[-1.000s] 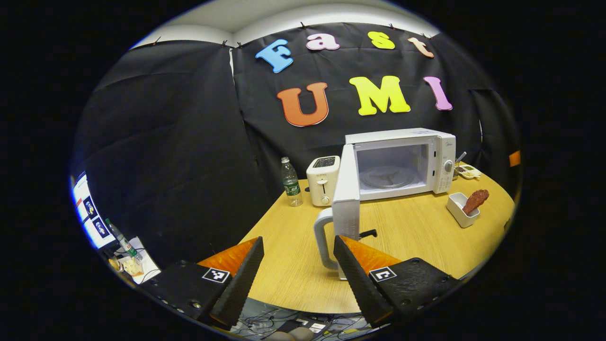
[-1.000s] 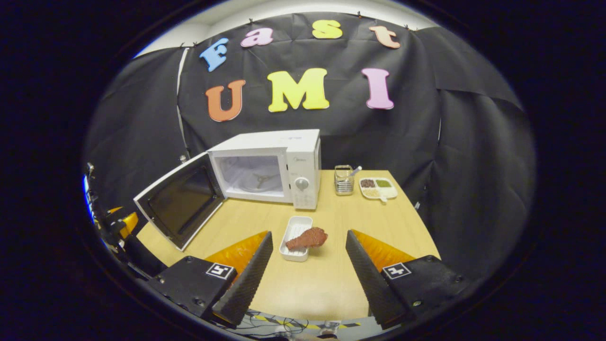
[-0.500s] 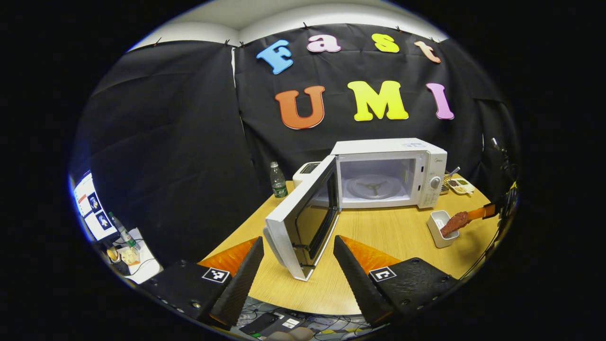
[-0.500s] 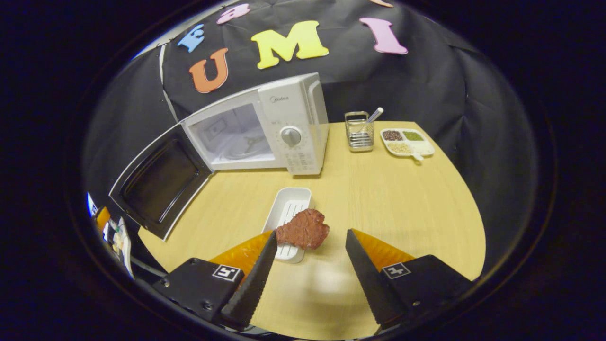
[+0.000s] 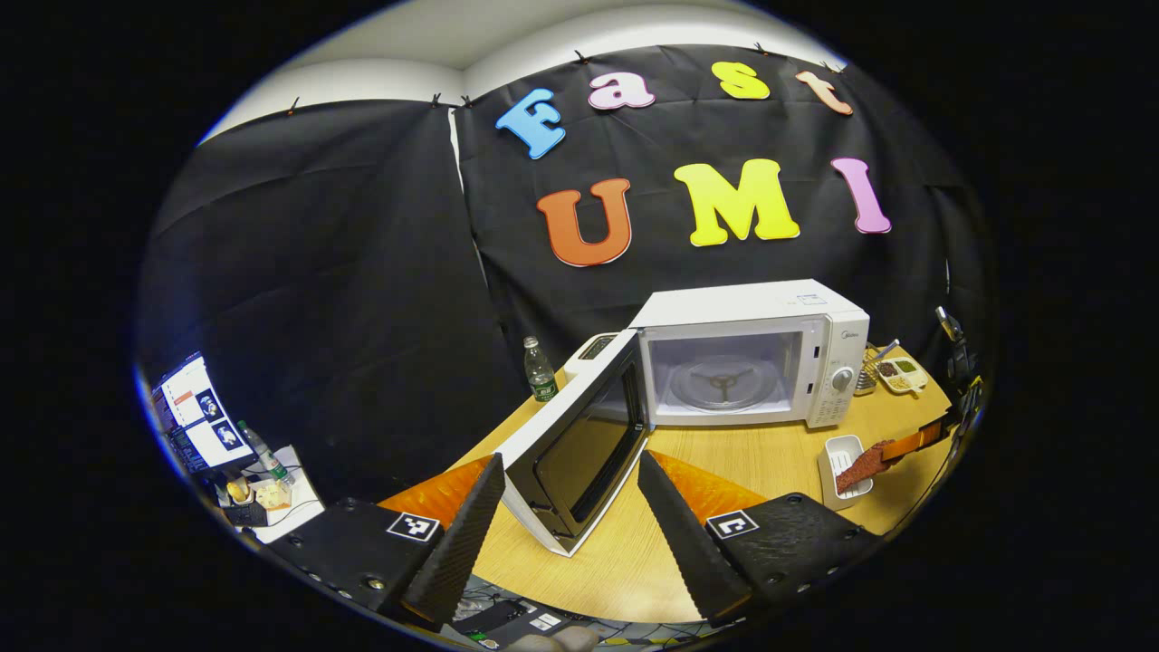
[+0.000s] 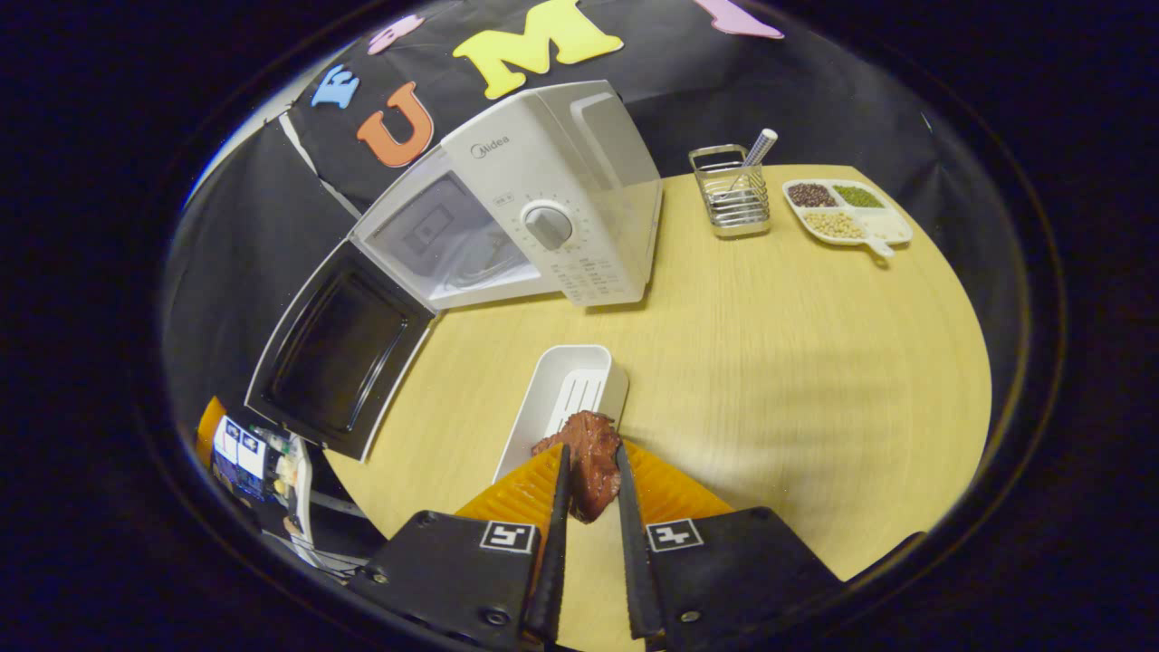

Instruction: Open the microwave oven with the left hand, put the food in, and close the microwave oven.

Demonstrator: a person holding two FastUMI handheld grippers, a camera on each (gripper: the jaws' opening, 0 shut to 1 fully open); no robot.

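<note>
In the left gripper view, a side stand (image 5: 263, 493) with small items and a paper sheet (image 5: 195, 412) sits off the bench's left edge. The left gripper (image 5: 570, 534) hangs over the near edge of the bench (image 5: 751, 453) with its jaws wide and nothing between them. Just ahead of it the door (image 5: 579, 448) stands swung open toward the near left edge, its dark inner window facing the jaws. A bottle (image 5: 541, 369) stands at the back left edge, beside a toaster (image 5: 593, 349) partly hidden by the door. The microwave (image 5: 770, 312) sits at the back of the bench, cavity open, its turntable (image 5: 723, 382) bare. Near the right edge a white tray (image 5: 838, 457) lies on the bench, and the meat (image 5: 865, 464) is over it, pinched by the right gripper (image 5: 892, 450) coming in from the right.

In the right gripper view, the open door (image 6: 340, 358) juts over the left edge, and the microwave (image 6: 561, 190) stands behind it. The tray (image 6: 566, 398) lies near the bench's middle, between the microwave and the jaws. The right gripper (image 6: 589, 493) has its jaws narrow, both fingers pressing on the meat (image 6: 589, 448), which sits at the tray's near end. A wire holder (image 6: 729, 195) with a stick in it and a divided dish (image 6: 847, 213) of beans stand at the far right edge, well apart from the tray.
</note>
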